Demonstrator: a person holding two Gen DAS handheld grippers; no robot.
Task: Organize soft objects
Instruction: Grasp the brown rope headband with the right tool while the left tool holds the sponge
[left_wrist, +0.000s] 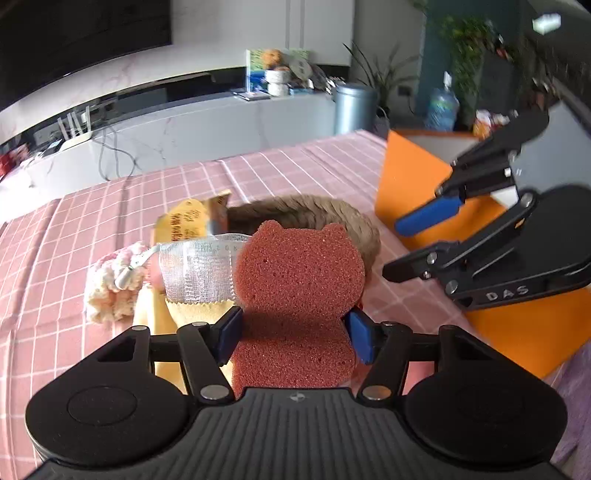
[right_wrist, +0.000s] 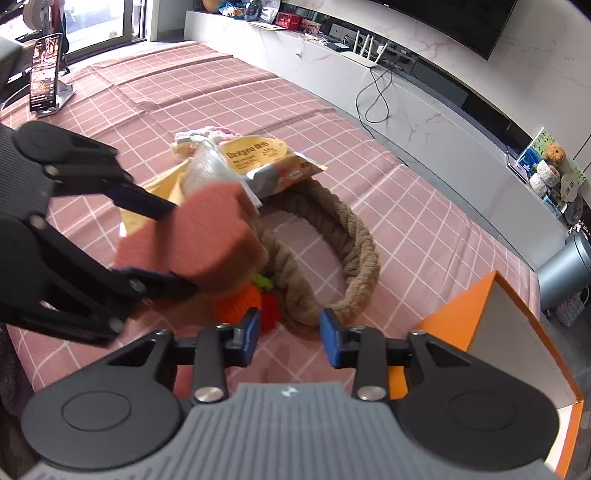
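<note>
Reddish-brown foam, cut like a little bear, is the thing in hand now: the sponge (left_wrist: 295, 280) sits between the blue pads of the left gripper (left_wrist: 293, 334), which pinch it at its narrow waist, and it is lifted clear of the pink checked tablecloth (left_wrist: 92, 221). From the right wrist view the same sponge (right_wrist: 192, 243) hangs over the small pile of soft things, just above a knitted orange and red toy (right_wrist: 251, 302) and beside the brown braided headband (right_wrist: 332, 266). The right gripper (right_wrist: 289, 338) holds nothing; its jaws stand partly apart with only cloth showing between them, and it waits near the orange box (right_wrist: 517, 325). I judge that the step is to carry the sponge into this box, which stands open at the right of the pile. To do it well, the person should keep the squeeze at the waist gentle but steady, because foam gives way and can slip out if the pads loosen on the way. The sponge should travel high enough to pass the orange wall without catching it. The empty right gripper stands rather in the path, so it should move aside first. Release only when the sponge is well inside the box, not above its rim.
</note>
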